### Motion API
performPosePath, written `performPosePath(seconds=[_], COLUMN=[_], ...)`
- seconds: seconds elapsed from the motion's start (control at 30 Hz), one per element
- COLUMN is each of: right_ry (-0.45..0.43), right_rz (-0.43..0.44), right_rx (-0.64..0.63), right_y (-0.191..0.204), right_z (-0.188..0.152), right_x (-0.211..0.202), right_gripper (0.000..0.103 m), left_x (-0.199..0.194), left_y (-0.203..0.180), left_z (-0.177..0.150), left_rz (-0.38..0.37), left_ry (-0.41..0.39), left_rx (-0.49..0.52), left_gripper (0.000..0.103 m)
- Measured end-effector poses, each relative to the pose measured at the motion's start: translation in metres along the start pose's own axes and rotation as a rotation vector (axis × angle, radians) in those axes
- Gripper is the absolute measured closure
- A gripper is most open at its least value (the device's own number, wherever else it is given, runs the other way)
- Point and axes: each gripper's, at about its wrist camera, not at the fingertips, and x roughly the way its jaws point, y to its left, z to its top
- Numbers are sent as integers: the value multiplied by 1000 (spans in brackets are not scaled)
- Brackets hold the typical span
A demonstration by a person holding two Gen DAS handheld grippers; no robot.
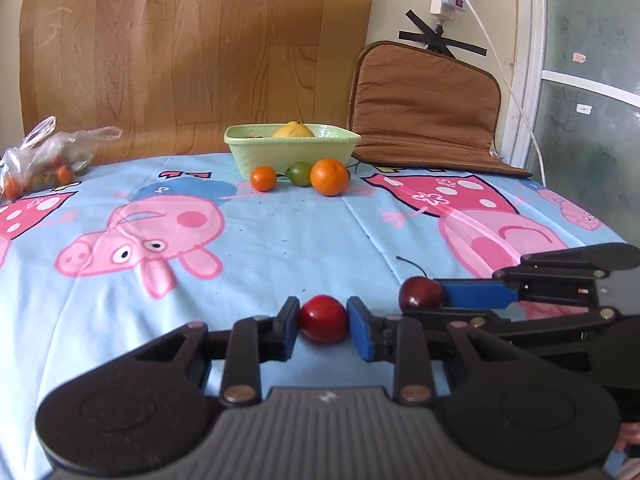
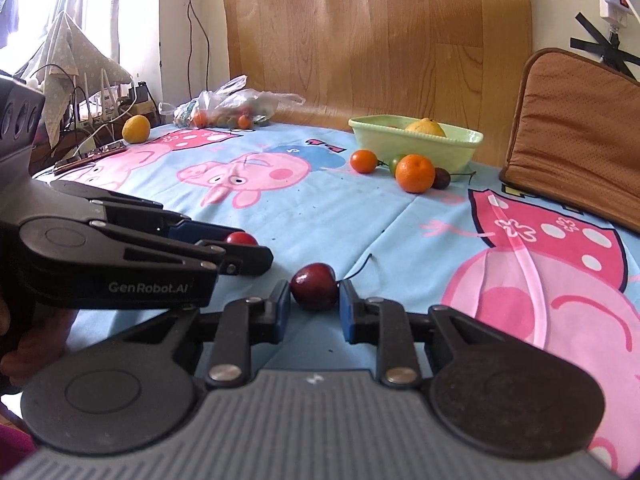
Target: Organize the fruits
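Note:
My left gripper is shut on a small red tomato, low over the cartoon-print cloth; it also shows in the right wrist view. My right gripper is shut on a dark red cherry with a stem; the cherry also shows in the left wrist view. The two grippers are side by side. A light green bowl holding a yellow fruit stands at the back. In front of it lie a small orange tomato, a green fruit and an orange.
A clear plastic bag of small fruits lies at the back left. A brown cushion leans at the back right. A yellow-orange fruit and a phone lie by the far left edge. A wooden board stands behind.

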Motion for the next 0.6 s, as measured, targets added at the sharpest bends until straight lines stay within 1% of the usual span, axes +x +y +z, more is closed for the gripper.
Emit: performPosePath(seconds=[0.23, 0.37, 0.43, 0.5, 0.6], right_ry=[-19, -3, 11, 18, -8], right_rz=[-11, 0, 9, 22, 21], right_rx=[30, 40, 59, 83, 81], right_y=[-2, -4, -7, -12, -20], right_z=[-1, 0, 2, 5, 19], right_x=[-2, 0, 2, 4, 4], right_gripper=[75, 74, 74, 74, 74], left_x=[3, 9, 10, 11, 14], left_y=[1, 3, 5, 9, 16], left_z=[5, 6, 9, 16, 35], left_rz=[-15, -24, -43, -59, -56], left_ry=[0, 9, 16, 12, -16], left_rx=[-7, -10, -14, -26, -22], left_gripper=[77, 77, 77, 77, 77])
